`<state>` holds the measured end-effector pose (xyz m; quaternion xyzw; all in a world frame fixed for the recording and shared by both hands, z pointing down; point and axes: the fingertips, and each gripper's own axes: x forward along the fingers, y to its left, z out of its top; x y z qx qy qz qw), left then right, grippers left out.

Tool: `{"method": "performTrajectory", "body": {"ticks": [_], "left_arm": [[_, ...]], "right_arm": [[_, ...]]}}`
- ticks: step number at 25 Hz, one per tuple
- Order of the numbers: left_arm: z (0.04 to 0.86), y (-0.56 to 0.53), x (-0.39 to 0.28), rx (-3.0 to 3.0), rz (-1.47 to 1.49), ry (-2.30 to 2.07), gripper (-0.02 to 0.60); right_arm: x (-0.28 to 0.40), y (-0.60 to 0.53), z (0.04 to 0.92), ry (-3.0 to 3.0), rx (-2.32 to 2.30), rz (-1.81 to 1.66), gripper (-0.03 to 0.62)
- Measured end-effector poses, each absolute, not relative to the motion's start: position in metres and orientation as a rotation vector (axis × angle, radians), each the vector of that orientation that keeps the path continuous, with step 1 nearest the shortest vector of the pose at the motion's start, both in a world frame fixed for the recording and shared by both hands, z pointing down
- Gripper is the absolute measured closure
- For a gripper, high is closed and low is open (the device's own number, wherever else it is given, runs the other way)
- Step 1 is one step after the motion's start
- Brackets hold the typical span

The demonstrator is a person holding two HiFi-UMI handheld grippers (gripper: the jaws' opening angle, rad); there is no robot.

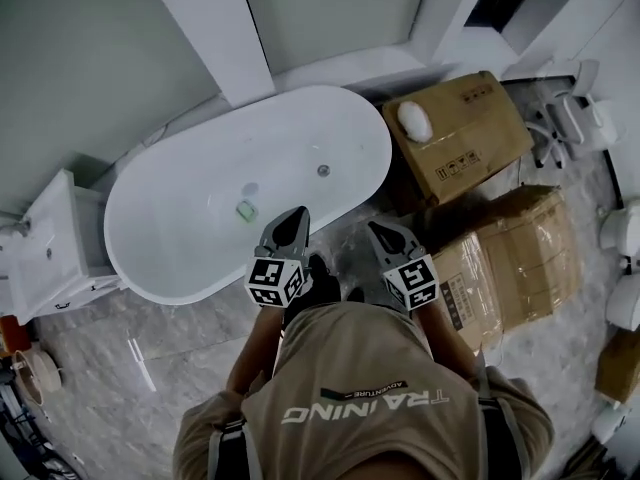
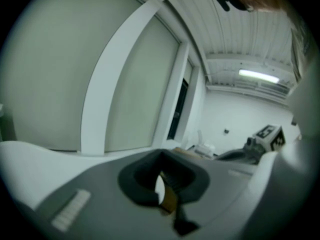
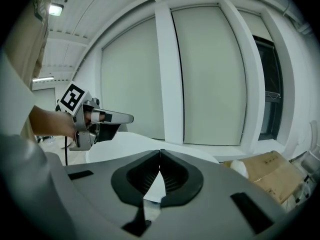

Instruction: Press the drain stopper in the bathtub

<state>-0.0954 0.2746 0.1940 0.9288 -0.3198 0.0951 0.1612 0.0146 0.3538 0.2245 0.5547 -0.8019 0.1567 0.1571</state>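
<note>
A white oval bathtub [image 1: 190, 258] lies ahead of me on the marble floor. At the middle of its floor sits a small greenish cap, which looks like the drain stopper [image 1: 246, 209]. A small round metal fitting [image 1: 323, 170] shows further right inside the tub. My left gripper [image 1: 297, 214] is held over the tub's near rim, shut and holding nothing. My right gripper [image 1: 376, 228] is beside it, just outside the rim, also shut on nothing. Both gripper views look up at the window, with shut jaw tips [image 2: 161, 156] [image 3: 160, 153]. The stopper does not show there.
Cardboard boxes [image 1: 462, 133] [image 1: 520, 258] crowd the floor right of the tub. A white object [image 1: 414, 120] lies on the far box. A white cabinet [image 1: 50, 253] stands at the tub's left end. White fixtures [image 1: 580, 118] stand at far right. A white window post [image 1: 215, 28] rises behind the tub.
</note>
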Motion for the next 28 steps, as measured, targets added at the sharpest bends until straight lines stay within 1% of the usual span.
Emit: {"method": "performTrajectory", "body": {"ticks": [5, 13, 19, 28], "left_arm": [[0.177, 0.204, -0.089, 2.701, 0.212, -0.916, 0.58], [0.185, 0.164, -0.073, 2.67, 0.261, -0.908, 0.58], [0.198, 0.126, -0.047, 2.625, 0.331, -1.01, 0.58], [0.179, 0.065, 0.011, 2.601, 0.362, -1.173, 0.58]], "right_arm": [[0.011, 0.294, 0.21, -2.28, 1.546, 0.364, 0.58], [0.016, 0.238, 0.217, -2.318, 1.547, 0.436, 0.58], [0.055, 0.188, 0.232, -2.391, 1.494, 0.454, 0.58], [0.116, 0.106, 0.239, -2.512, 1.319, 0.415, 0.58]]}}
